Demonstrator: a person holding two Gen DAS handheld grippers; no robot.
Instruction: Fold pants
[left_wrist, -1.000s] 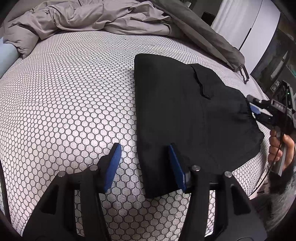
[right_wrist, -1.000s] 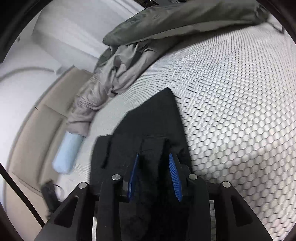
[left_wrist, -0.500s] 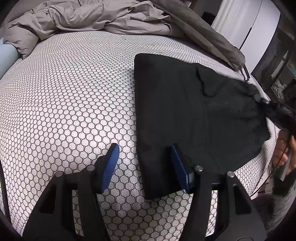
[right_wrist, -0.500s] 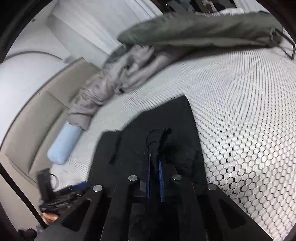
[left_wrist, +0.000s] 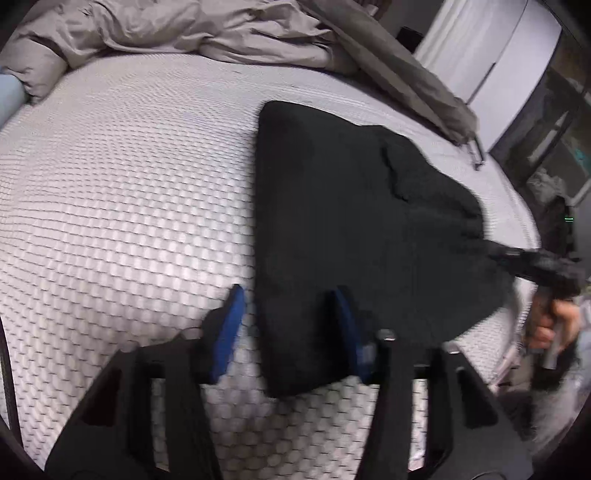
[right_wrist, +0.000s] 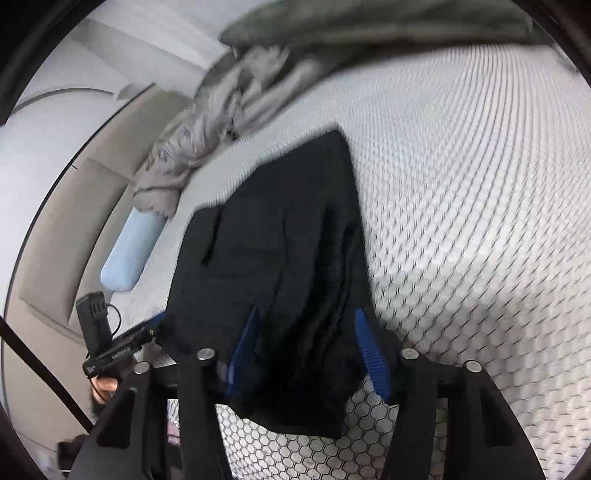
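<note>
The left gripper (left_wrist: 286, 328) was open, its two blue pads spread wide, and the near left corner of the black pants (left_wrist: 354, 236) lay between them: the left pad stood over the bare bed (left_wrist: 122, 206) just beside the cloth edge, and the right pad stood over the cloth. From this gripper the pants stretched forward and to the right, with the long axis running away toward the grey blanket (left_wrist: 207, 29) at the far side. The right gripper (right_wrist: 308, 350) was also open, and a thick bunch of the pants hung between its pads; I could not tell if the pads touched the cloth, but they were not pressed on it. I judge that each gripper was nearest to its own corner of the near end, so the next fold would carry this end forward along the long axis. The left view showed the flat outline of the whole garment and the right hand (left_wrist: 554, 325), which the right view hid. The right view showed the stacked layers at the edge and a light blue pillow (right_wrist: 131, 254) to its far left.
</note>
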